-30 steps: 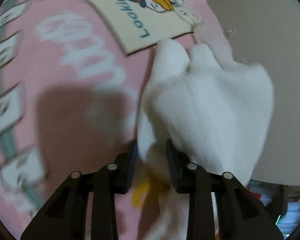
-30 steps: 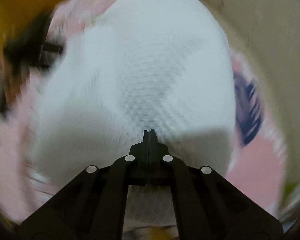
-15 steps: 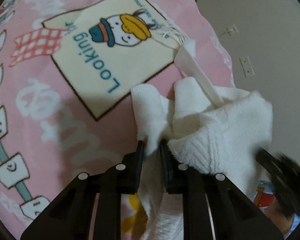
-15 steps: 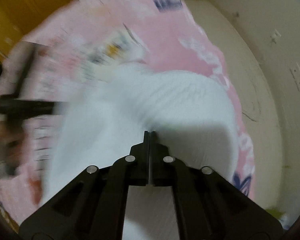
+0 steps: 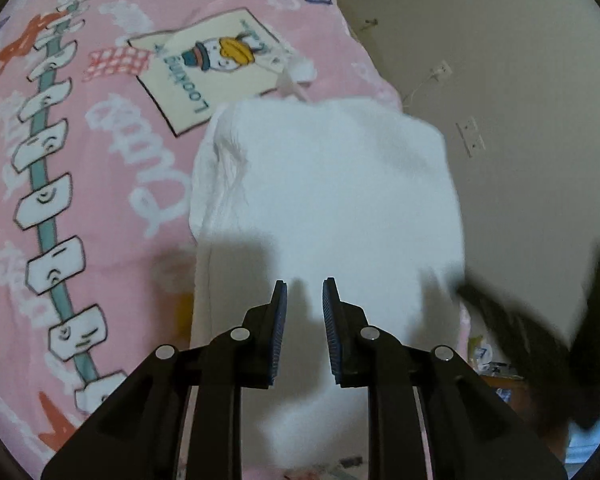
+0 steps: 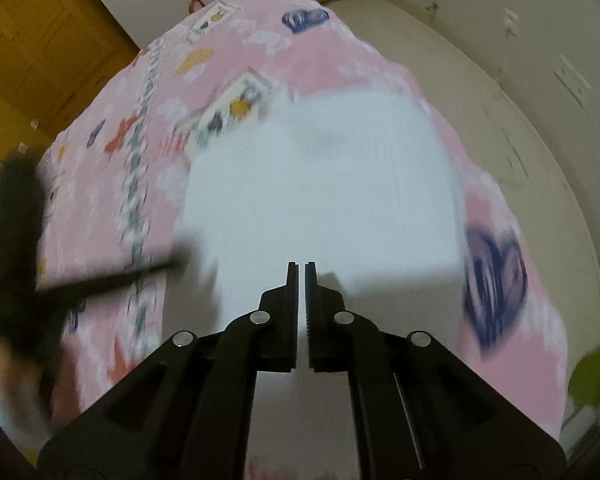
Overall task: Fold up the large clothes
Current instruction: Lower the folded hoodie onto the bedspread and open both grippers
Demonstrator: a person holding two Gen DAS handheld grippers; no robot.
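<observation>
A white knitted garment (image 5: 328, 184) lies folded in a rough rectangle on the pink patterned bed cover (image 5: 112, 208). My left gripper (image 5: 305, 284) hangs above the garment's near part. Its jaws are opening, and nothing is between the blue pads. In the right wrist view the same garment (image 6: 320, 184) lies flat on the cover (image 6: 100, 200). My right gripper (image 6: 301, 266) hovers over the garment. Its jaws are opening by a slim gap and nothing is held. Each gripper shows in the other's view as a dark blur, the right (image 5: 560, 340) and the left (image 6: 16, 240).
The bed's right edge runs along a beige wall with sockets (image 5: 470, 142). A cream duck patch (image 5: 212, 68) lies beyond the garment. Wooden doors (image 6: 40, 40) stand at the far left. Something green (image 6: 592, 376) and small clutter (image 5: 488, 360) lie at the lower right.
Both grippers let go of the white garment and rose away from it. The garment, bunched and lifted before, now lies flat on the cover.
</observation>
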